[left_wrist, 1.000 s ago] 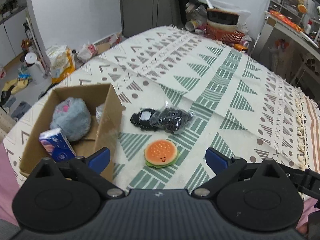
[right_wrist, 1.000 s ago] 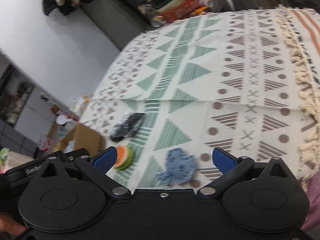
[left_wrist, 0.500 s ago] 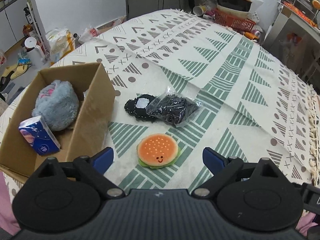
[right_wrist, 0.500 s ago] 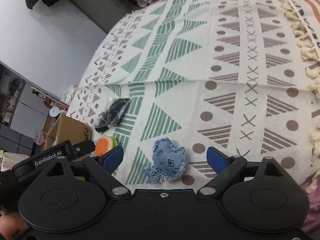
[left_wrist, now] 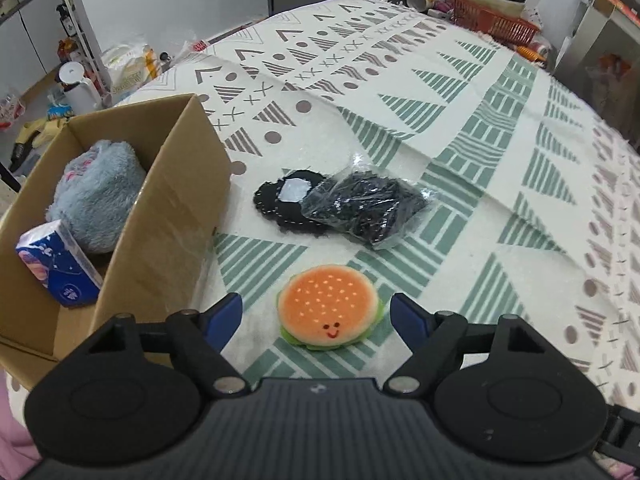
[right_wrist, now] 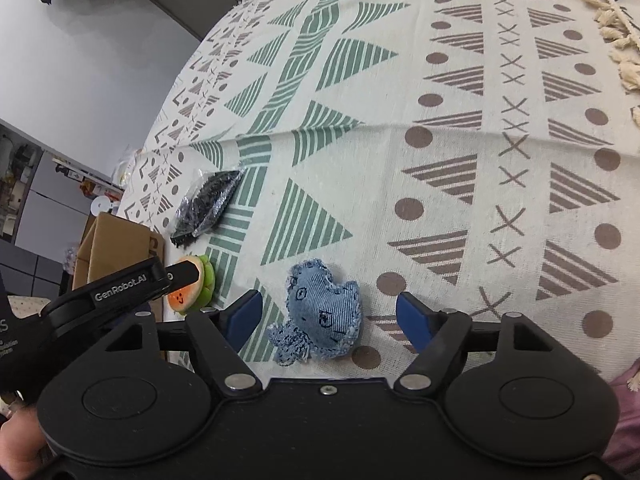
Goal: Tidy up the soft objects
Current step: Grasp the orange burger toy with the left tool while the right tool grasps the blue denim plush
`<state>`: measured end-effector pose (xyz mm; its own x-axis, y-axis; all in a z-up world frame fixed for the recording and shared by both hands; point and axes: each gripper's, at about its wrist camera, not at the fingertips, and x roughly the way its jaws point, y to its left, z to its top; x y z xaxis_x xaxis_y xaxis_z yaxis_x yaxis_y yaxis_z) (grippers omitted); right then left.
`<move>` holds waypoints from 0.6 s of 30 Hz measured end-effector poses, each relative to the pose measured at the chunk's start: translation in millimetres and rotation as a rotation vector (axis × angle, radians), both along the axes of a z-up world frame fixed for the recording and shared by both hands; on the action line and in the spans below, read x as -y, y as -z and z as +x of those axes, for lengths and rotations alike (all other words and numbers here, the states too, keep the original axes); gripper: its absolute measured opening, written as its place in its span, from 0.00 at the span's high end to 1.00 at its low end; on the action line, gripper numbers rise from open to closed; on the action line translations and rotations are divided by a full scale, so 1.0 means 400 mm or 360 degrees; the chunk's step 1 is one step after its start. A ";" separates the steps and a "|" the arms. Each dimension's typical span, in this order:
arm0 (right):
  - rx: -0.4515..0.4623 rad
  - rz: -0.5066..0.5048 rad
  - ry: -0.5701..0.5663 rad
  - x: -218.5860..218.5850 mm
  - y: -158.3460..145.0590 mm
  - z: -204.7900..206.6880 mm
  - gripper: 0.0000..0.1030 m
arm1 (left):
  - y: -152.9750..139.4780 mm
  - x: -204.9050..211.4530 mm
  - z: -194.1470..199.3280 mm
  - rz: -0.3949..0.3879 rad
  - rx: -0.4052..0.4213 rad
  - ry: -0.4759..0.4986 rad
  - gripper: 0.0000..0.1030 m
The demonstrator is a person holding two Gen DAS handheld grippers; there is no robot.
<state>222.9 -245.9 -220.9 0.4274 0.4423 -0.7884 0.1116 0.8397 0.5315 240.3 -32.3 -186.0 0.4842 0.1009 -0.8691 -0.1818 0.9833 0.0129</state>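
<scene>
An orange plush burger (left_wrist: pixel 328 306) with a smiling face lies on the patterned cloth between the open blue fingertips of my left gripper (left_wrist: pixel 316 316). A blue denim plush figure (right_wrist: pixel 322 316) lies between the spread fingers of my right gripper (right_wrist: pixel 330 312), which is open too. Beyond the burger lie a black felt piece (left_wrist: pixel 288 204) and a clear bag of black material (left_wrist: pixel 370 206). The cardboard box (left_wrist: pixel 168 216) at the left holds a grey fluffy toy (left_wrist: pixel 96 196) and a blue tissue pack (left_wrist: pixel 56 268). The right wrist view shows the left gripper's finger over the burger (right_wrist: pixel 188 294).
The patterned tablecloth (left_wrist: pixel 460 128) covers the table, with a fringed edge (right_wrist: pixel 612 28) at the right. An orange basket (left_wrist: pixel 492 24) with containers stands at the far end. Bags and bottles (left_wrist: pixel 124 68) sit on the floor beyond the box.
Both grippers have come down and forward. The burger now lies between the left fingertips and the denim figure between the right ones. Neither object has moved.
</scene>
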 end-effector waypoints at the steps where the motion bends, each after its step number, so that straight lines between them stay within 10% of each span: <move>1: -0.0004 0.0001 -0.0010 -0.002 0.003 0.000 0.31 | 0.004 -0.002 0.001 0.0000 0.0008 -0.0007 0.21; 8: -0.0036 0.0010 -0.0050 -0.015 0.020 0.003 0.73 | 0.027 -0.025 -0.002 -0.0106 0.0008 -0.0058 0.61; 18: 0.0096 -0.0008 -0.0057 -0.021 -0.023 -0.024 0.84 | -0.039 -0.044 -0.044 -0.0207 0.0078 -0.0029 0.92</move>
